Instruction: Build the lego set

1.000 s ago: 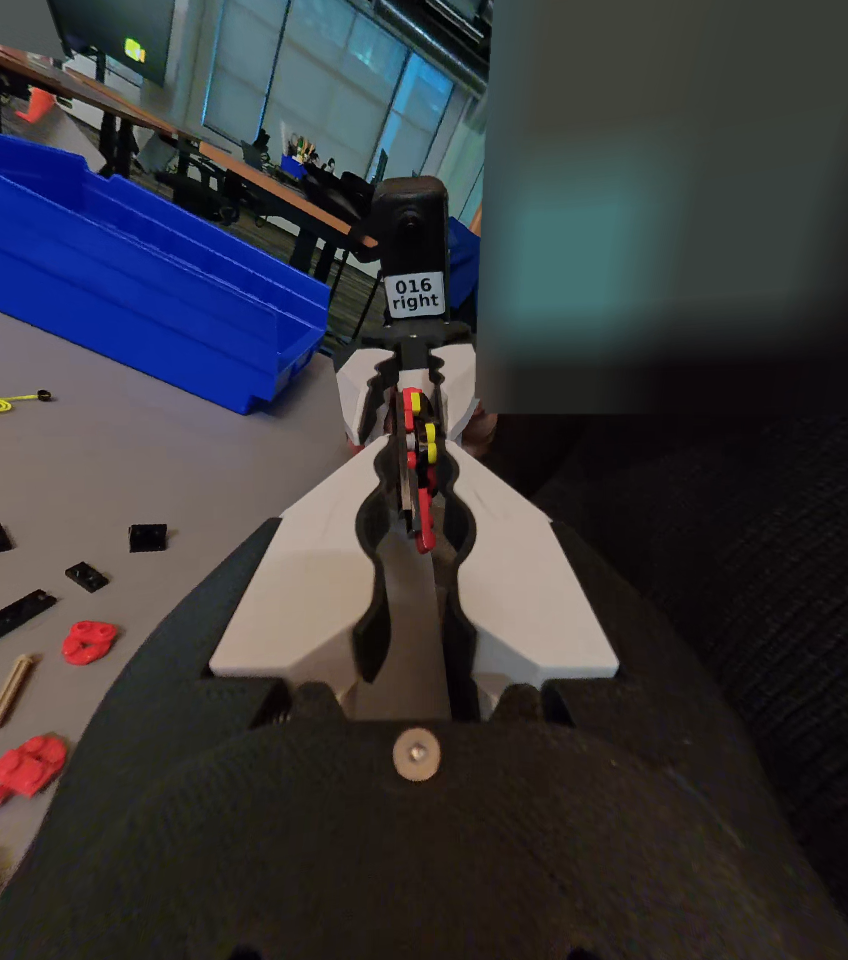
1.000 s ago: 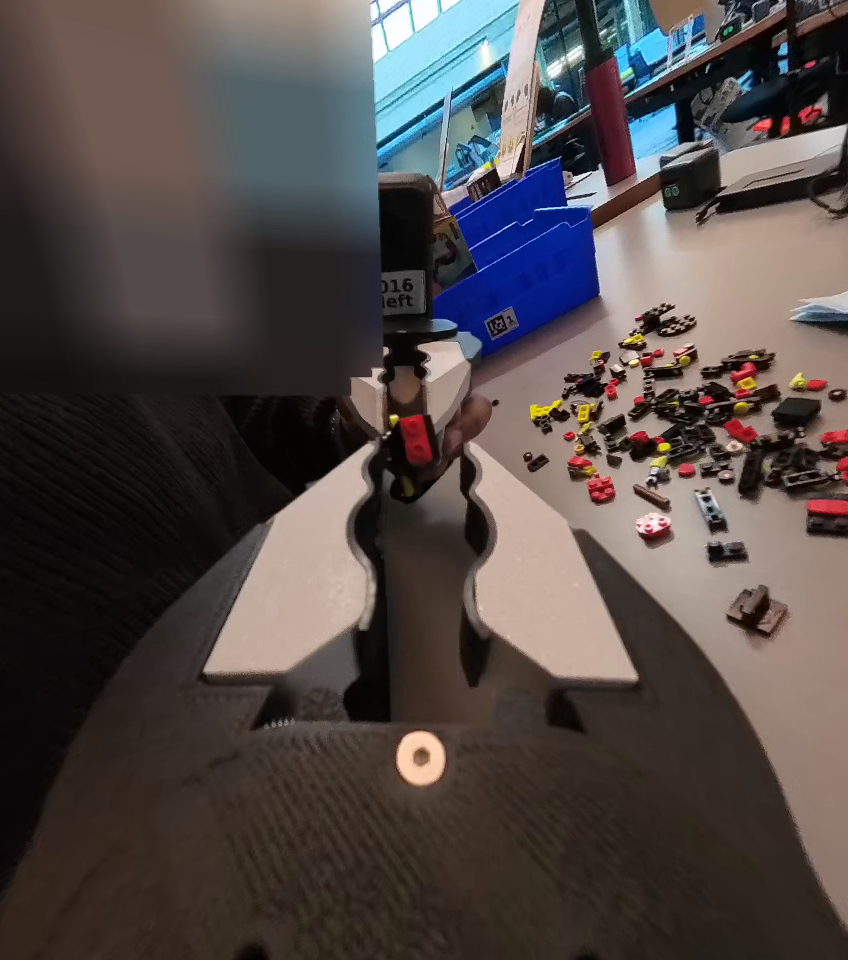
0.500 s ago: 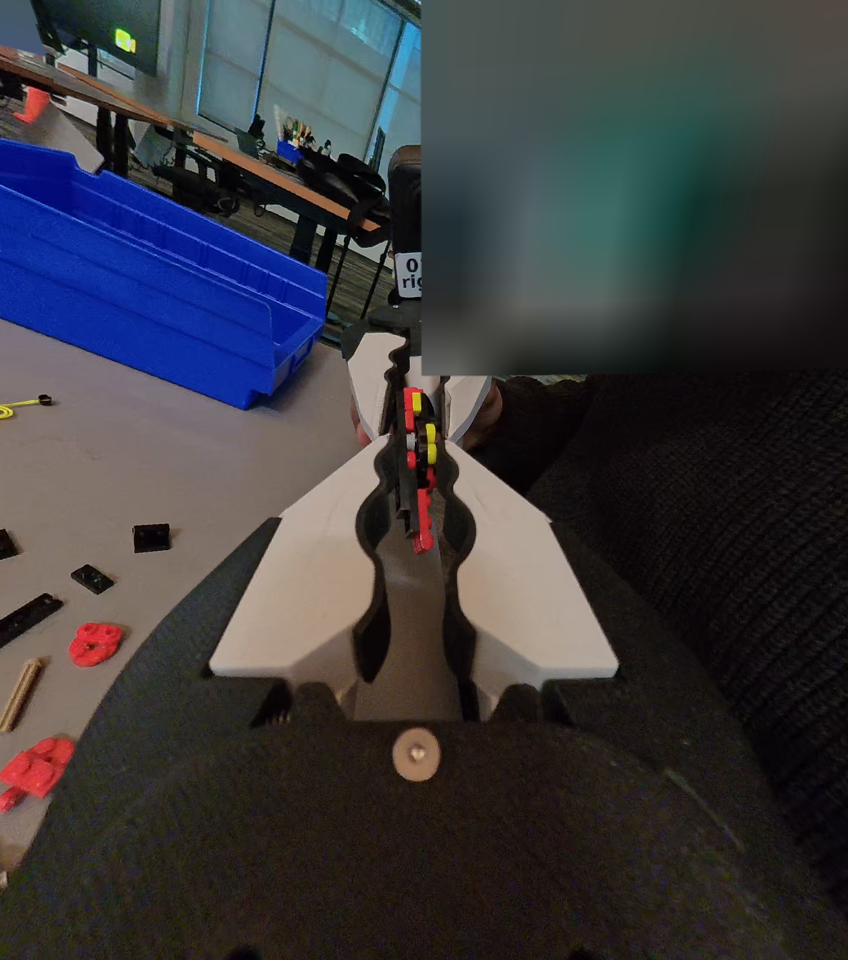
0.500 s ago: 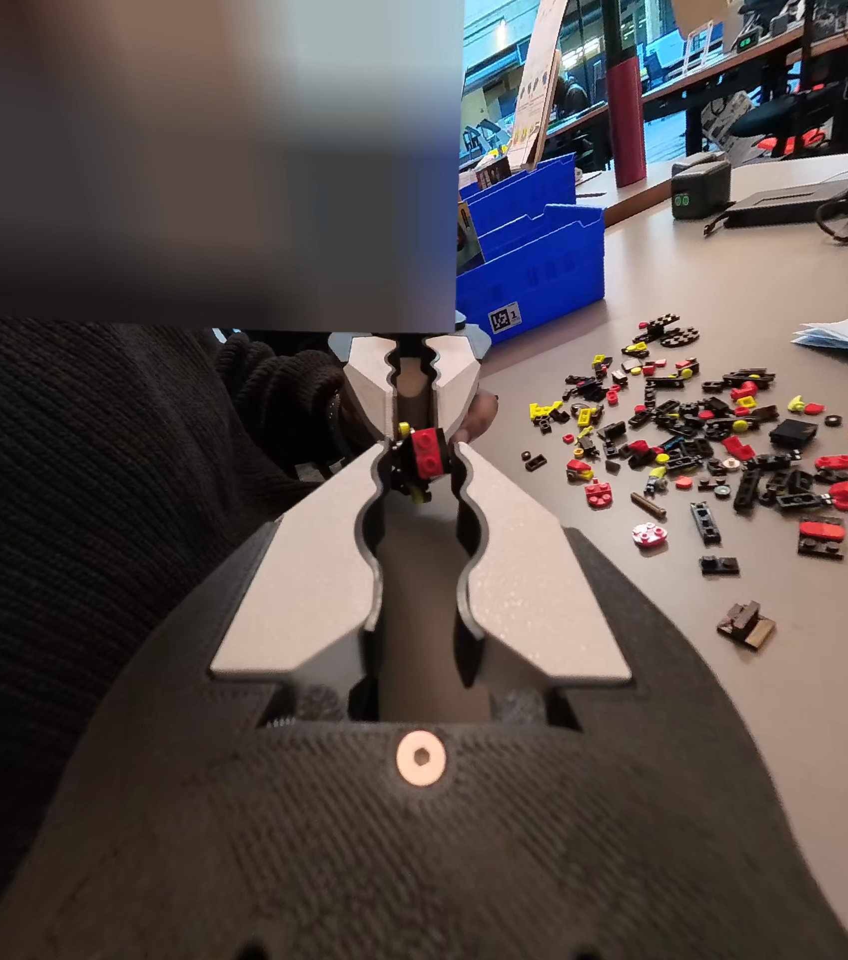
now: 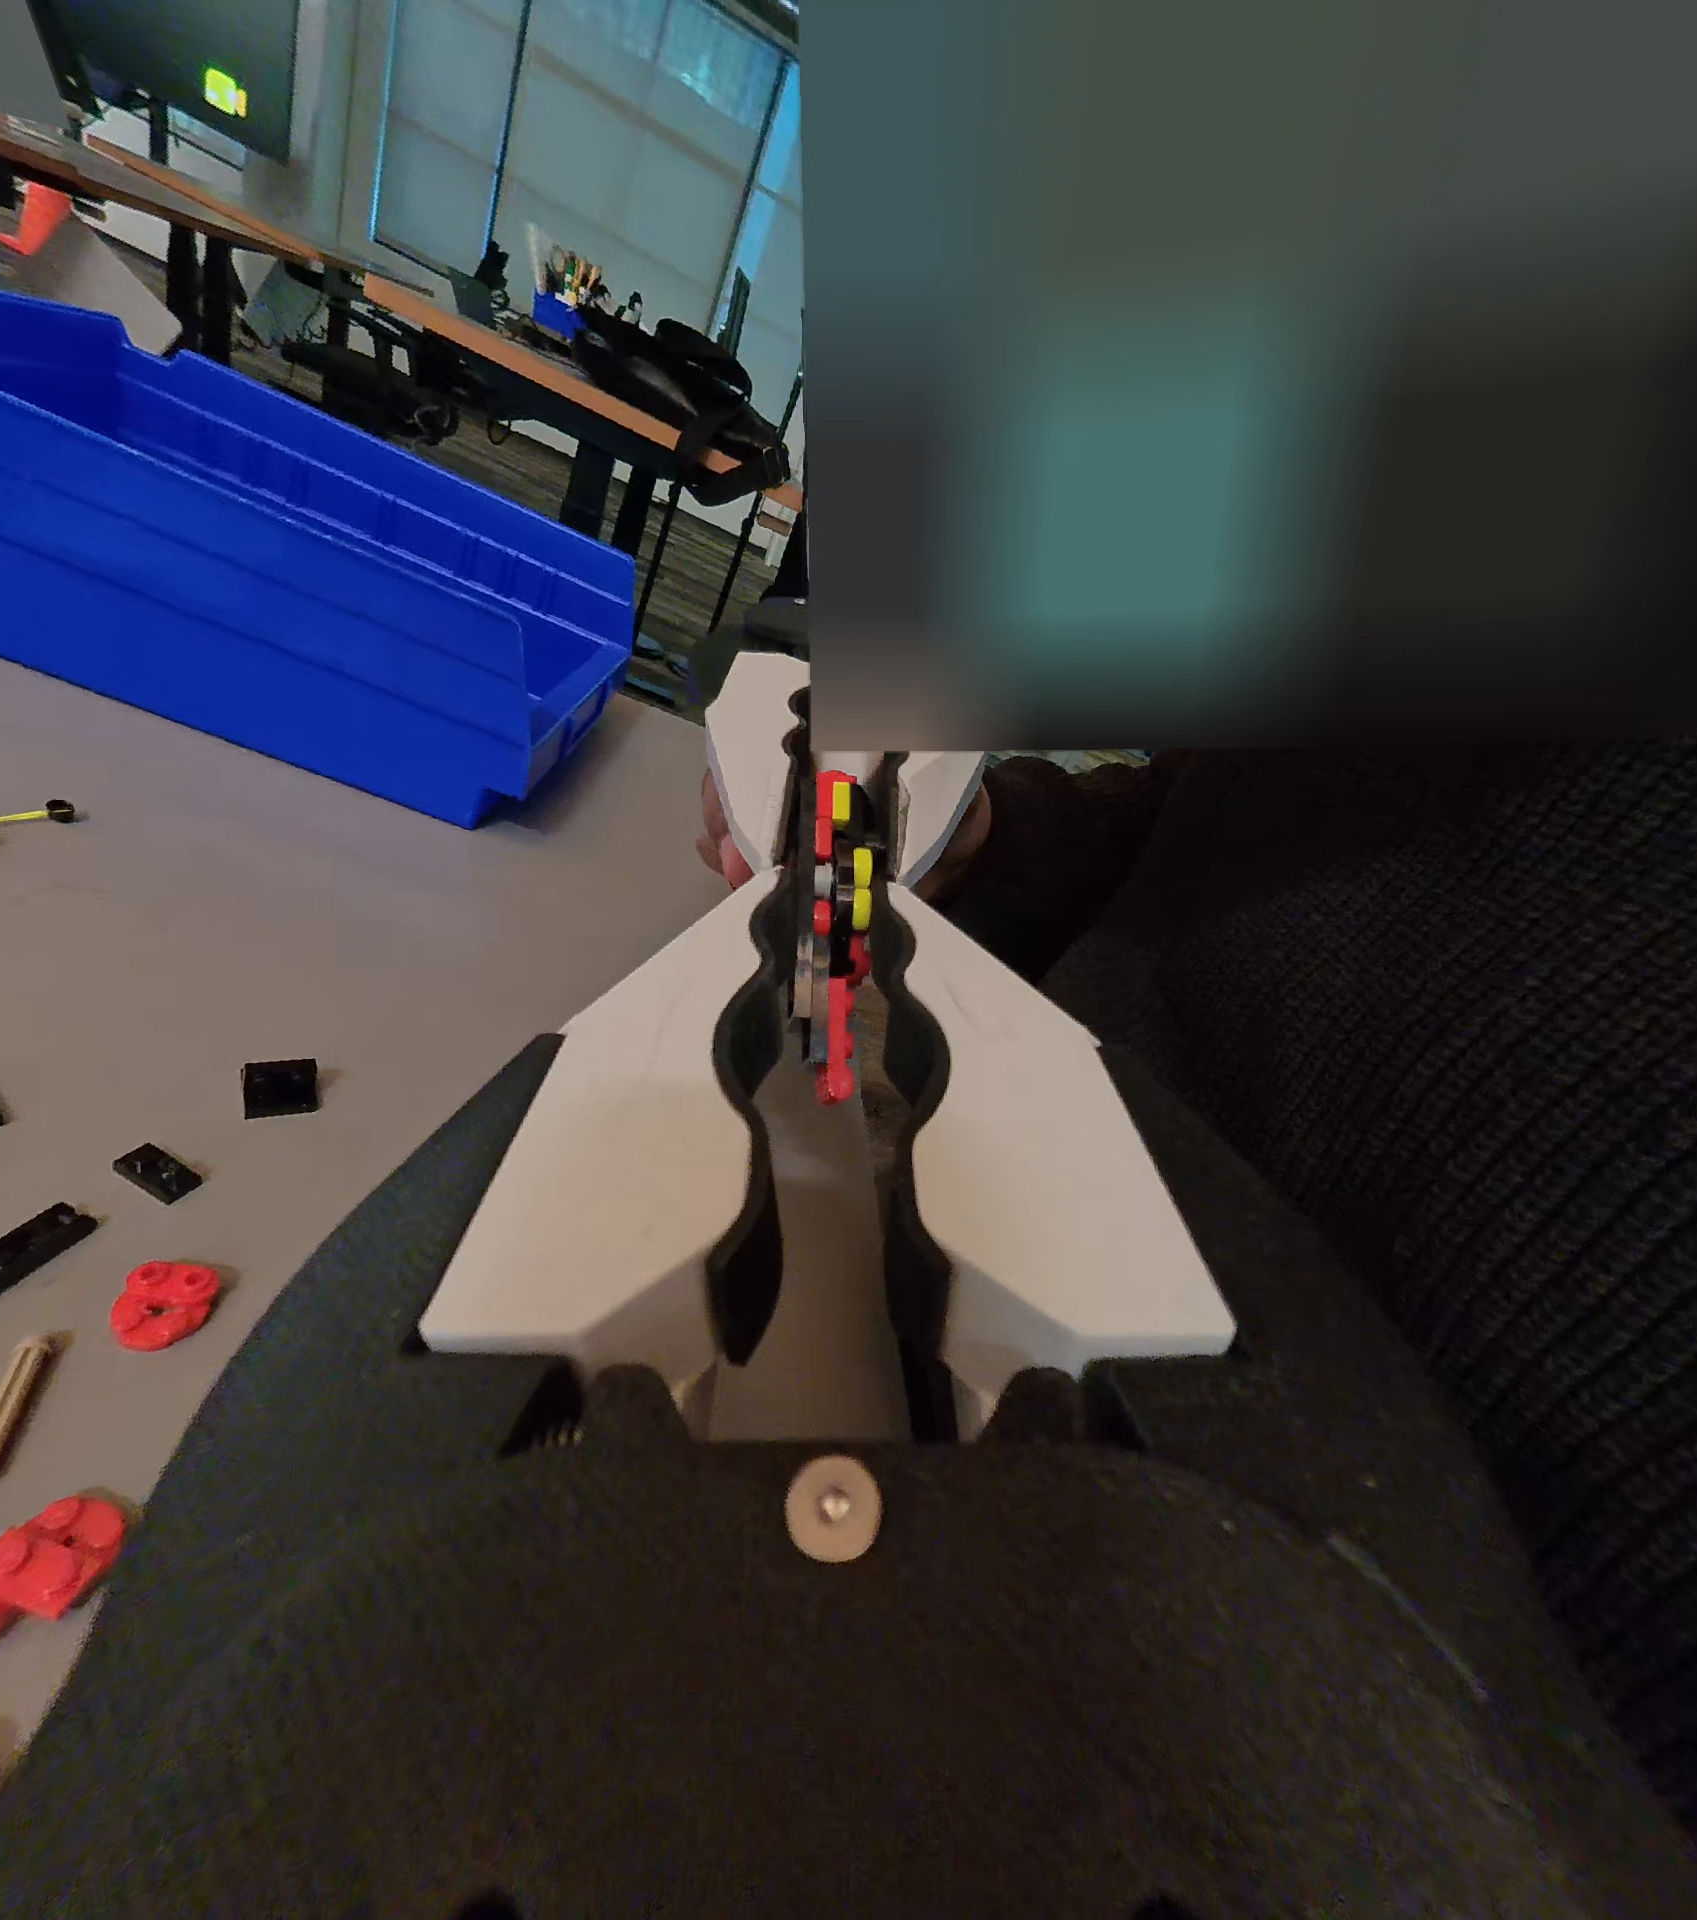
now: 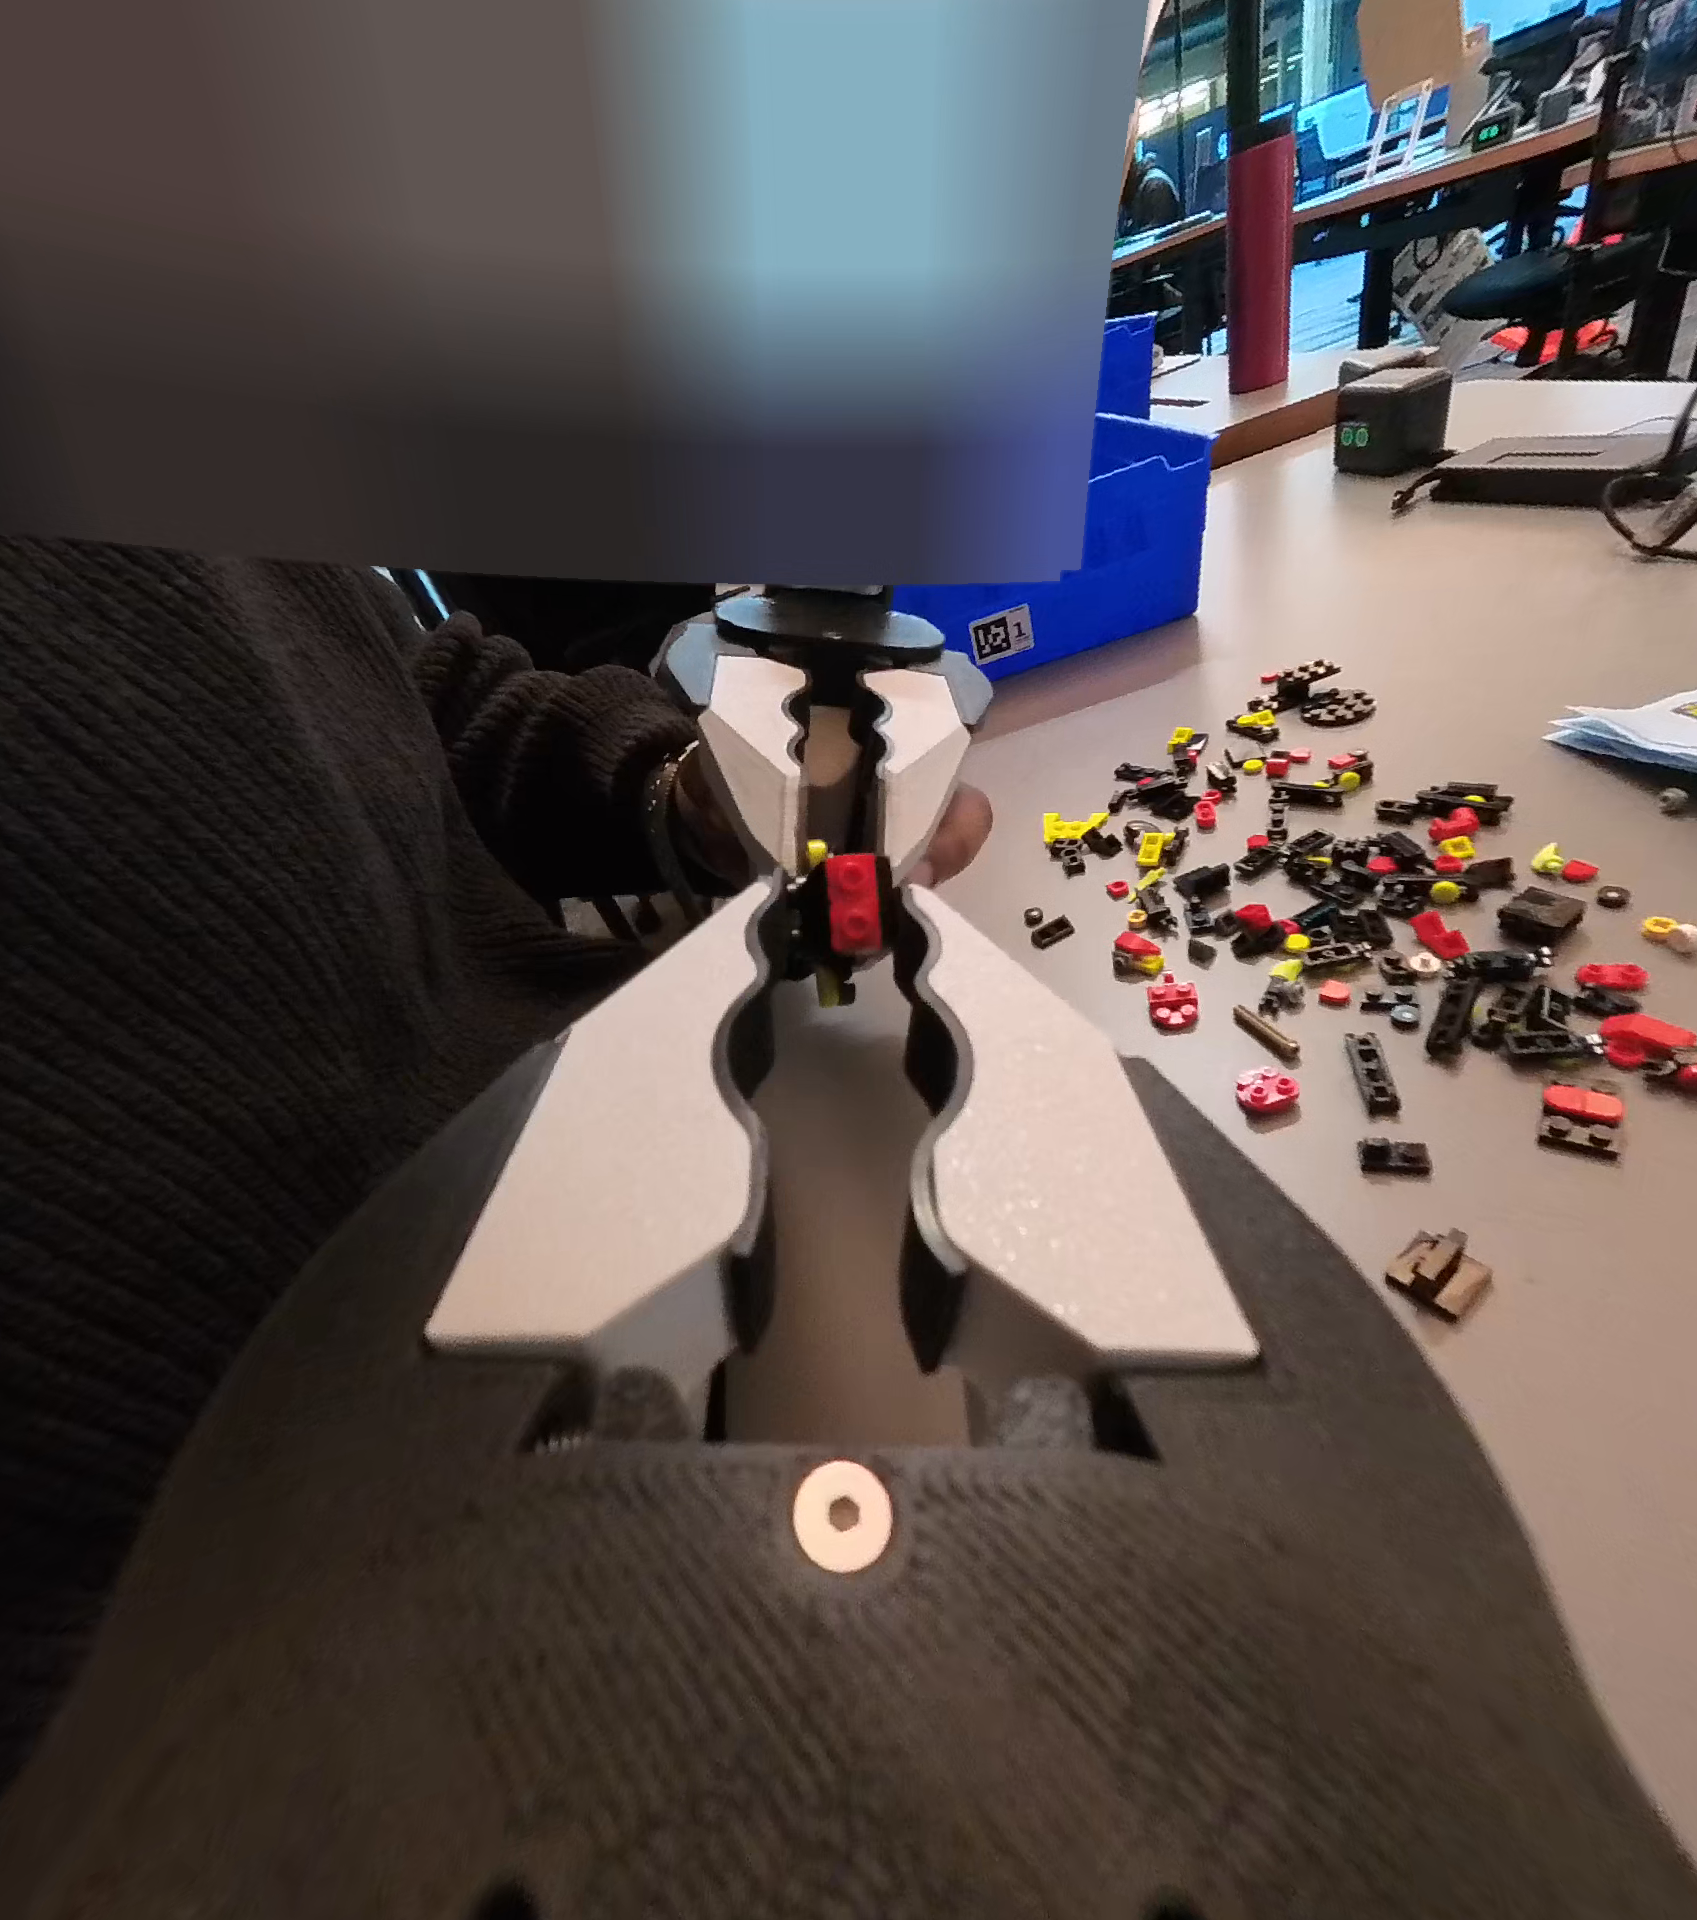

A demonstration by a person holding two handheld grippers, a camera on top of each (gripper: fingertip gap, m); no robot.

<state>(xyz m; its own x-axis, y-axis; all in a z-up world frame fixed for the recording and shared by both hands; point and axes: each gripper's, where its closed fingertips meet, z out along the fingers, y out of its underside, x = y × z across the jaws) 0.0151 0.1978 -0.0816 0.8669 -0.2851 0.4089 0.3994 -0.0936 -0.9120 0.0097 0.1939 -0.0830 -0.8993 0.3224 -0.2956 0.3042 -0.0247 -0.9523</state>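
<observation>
Two hand-held grippers, left hand-held gripper (image 5: 828,904) and right hand-held gripper (image 6: 839,920), tip-to-tip, pinching lego assembly (image 6: 849,904) between

Grey table (image 6: 1446,1558) bears scattered lego pieces (image 6: 1363,894) (black, red, yellow), blue bin (image 5: 231,561), booklet (image 6: 1696,727).

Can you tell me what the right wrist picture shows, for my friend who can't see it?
The right gripper pinches a small red, black and yellow lego build, meeting the left gripper tip to tip in front of a person's dark knitted sleeve. To the right, loose lego pieces lie scattered on a grey table, with blue bins behind.
</observation>
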